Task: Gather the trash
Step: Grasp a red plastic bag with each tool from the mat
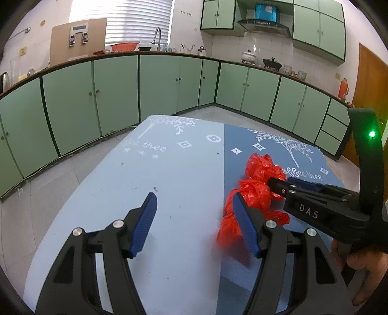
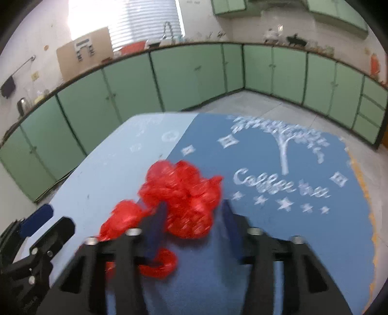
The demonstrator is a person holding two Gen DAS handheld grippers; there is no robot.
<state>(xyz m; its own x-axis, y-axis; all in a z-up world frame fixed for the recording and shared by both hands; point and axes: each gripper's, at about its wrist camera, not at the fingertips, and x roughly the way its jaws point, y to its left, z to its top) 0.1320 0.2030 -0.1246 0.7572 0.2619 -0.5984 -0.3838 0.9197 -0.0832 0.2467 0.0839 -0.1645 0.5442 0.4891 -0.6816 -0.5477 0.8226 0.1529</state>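
Crumpled red plastic bag (image 2: 184, 201), lying on the two-tone blue surface (image 1: 179, 174) right about where the light half meets the dark half, mostly on the dark side near the white "Coffee tree" lettering (image 2: 278, 185). Bunched up in lumps, with a smaller trailing bit (image 2: 126, 218) stretched back toward the near edge. Right gripper (image 2: 194, 213) sitting right over it with jaws spread apart, the fat part of the bag between the two blue pads (image 2: 157, 230), left pad looks to be touching the plastic, right pad just beside it, not clamped down. Pretty blurry in the right wrist view though, so hard to call exact contact. From the left wrist view, same right gripper (image 1: 282, 181) coming in from the right side, tips poked into the red bag (image 1: 254, 191), green light (image 1: 371, 133) glowing on its frame, "DAS" printed on the body. Left gripper (image 1: 194, 210) just beside the bag, jaws wide open, holding nothing, its right pad (image 1: 245, 225) in front of the bag's near end, can't tell if touching. Beyond the surface, grey tile floor (image 1: 72, 169) and a long run of green cabinets (image 1: 116, 92) wrapping the kitchen, sink tap (image 1: 158, 36) and window blinds (image 1: 138, 19) up top.
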